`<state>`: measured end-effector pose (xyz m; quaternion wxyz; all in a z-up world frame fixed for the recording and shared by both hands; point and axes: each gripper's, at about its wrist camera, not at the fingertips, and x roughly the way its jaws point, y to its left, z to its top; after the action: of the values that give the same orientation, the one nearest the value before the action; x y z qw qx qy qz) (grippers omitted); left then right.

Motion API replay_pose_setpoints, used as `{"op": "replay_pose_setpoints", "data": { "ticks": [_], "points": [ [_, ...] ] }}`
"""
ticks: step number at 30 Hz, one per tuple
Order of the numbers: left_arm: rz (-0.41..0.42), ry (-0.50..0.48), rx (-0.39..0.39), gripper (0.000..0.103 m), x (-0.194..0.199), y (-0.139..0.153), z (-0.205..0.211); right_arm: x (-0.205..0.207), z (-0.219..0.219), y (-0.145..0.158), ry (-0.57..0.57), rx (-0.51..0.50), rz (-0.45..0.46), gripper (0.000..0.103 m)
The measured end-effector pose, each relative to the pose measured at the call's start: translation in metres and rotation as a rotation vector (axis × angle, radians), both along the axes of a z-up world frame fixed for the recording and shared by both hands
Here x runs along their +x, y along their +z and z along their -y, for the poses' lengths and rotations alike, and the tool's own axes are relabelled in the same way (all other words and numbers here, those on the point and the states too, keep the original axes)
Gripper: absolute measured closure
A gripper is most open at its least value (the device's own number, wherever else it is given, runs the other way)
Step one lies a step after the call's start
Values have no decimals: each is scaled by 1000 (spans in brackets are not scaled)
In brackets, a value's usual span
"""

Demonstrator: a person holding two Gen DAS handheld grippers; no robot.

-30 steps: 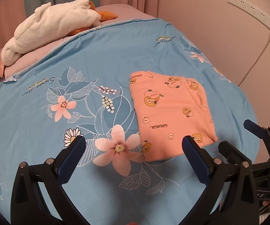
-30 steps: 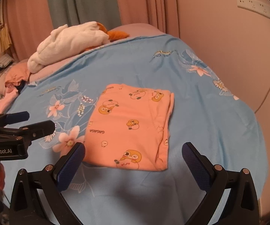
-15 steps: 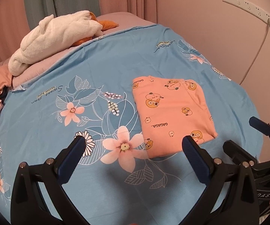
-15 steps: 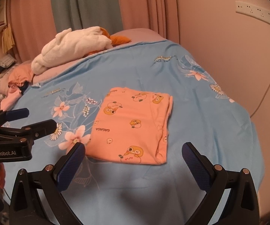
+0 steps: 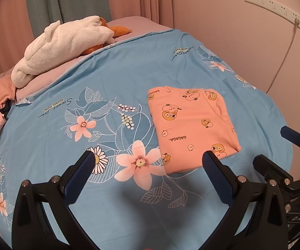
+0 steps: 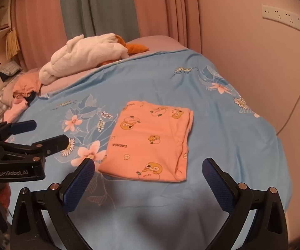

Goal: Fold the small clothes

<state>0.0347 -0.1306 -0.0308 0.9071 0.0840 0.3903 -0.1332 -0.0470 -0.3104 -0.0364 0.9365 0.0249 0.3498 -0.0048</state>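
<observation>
We are seeing dim, warm indoor light giving both views a pinkish cast. Soft shadows are pooling on the bedsheet (image 5: pixel 112 79) just ahead of each gripper's fingers (image 6: pixel 78 184), suggesting light coming from above and behind. Fisheye distortion is bending the wall (image 6: pixel 243 52) and curtains (image 6: pixel 100 8), and dark vignetting is ringing every corner. The centre is staying fairly sharp; the edges are softening, without glare.
</observation>
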Motion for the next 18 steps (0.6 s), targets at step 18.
{"op": "replay_pose_setpoints", "data": {
  "ticks": [18],
  "points": [
    [-20, 5, 31, 0, 5, -18, 4, 1, 2, -7, -8, 27, -20, 1]
  ]
}}
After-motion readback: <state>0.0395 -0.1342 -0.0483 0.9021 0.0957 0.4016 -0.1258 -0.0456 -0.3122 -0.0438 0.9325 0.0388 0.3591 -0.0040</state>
